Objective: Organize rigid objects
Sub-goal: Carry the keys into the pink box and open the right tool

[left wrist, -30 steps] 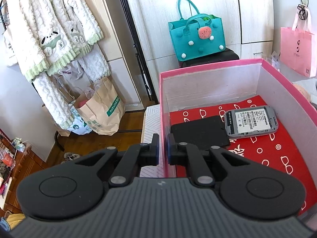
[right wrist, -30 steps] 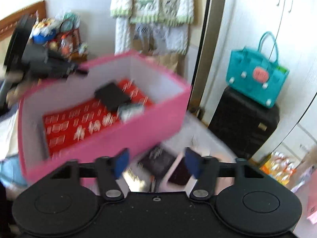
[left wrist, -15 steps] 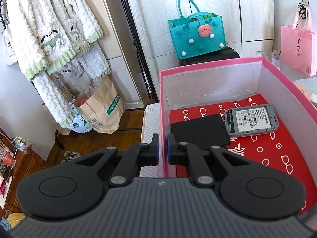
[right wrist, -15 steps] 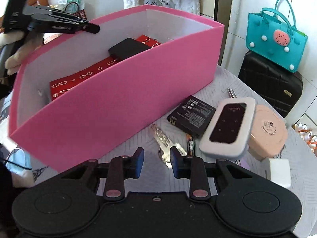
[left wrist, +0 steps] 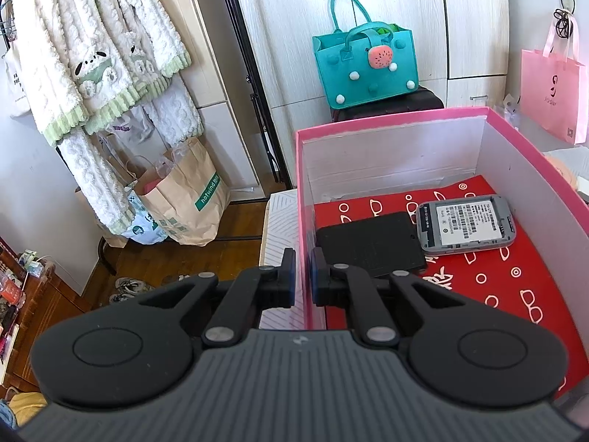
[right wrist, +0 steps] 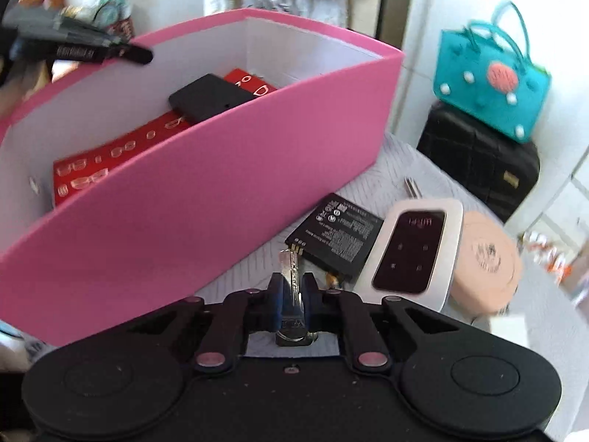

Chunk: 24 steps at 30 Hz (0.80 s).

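Bedroom clutter surrounds the work area: fluffy white and green clothes (left wrist: 99, 70) hang on a rack at the left, a teal bag (left wrist: 368, 62) sits on a black suitcase (right wrist: 478, 162) by the wardrobe doors, and a pink shopping bag (left wrist: 552, 92) hangs at the right. On a pale striped table top (right wrist: 386, 180) stands a pink box (right wrist: 206, 199) with white inner walls and a red patterned lining.

The left gripper (left wrist: 302, 272) is clamped on the box's near left wall, one finger outside and one inside. Within the box lie a flat black case (left wrist: 370, 245) and, just beside it and partly overlapping its right edge, a grey device (left wrist: 465, 223) with its label facing up.

The right gripper (right wrist: 291, 294) is closed on a silver key (right wrist: 292, 287), whose blade pokes forward past the fingertips, just outside the box's long wall. On the table near it lie a black battery (right wrist: 337, 235), a white wifi device (right wrist: 419, 250) resting partly over the battery, a round peach compact (right wrist: 486, 261) touching the wifi device, and a second key (right wrist: 412, 186) farther back.
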Motion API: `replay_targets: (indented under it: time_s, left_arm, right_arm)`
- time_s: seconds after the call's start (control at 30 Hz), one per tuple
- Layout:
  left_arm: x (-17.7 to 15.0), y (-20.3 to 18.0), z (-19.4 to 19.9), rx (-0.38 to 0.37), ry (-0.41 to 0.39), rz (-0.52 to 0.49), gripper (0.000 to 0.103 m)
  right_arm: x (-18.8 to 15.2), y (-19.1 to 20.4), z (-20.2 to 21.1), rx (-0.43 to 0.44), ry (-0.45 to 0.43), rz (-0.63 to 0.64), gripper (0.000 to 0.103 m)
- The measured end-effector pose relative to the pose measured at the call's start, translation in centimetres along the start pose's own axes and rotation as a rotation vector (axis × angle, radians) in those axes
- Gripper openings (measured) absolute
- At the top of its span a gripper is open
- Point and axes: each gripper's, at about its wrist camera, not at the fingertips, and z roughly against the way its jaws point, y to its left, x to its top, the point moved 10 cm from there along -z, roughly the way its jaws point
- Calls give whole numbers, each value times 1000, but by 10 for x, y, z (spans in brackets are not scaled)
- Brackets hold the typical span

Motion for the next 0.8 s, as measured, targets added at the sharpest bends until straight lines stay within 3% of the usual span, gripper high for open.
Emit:
replay_targets:
  time_s: [0.27,0.57,0.8]
  left_arm:
    - [-1,-2,-2,-5,1,8,9]
    - [-1,-4,-3,-18,2,10,9]
    - [-1,-6,-2,-25,-4,5,9]
  right_arm:
    - [0,0,21,66,-34,-106,12]
    - [20,5,66,5,-124,-53,12]
    - [58,7,106,-38,-200,-3,12]
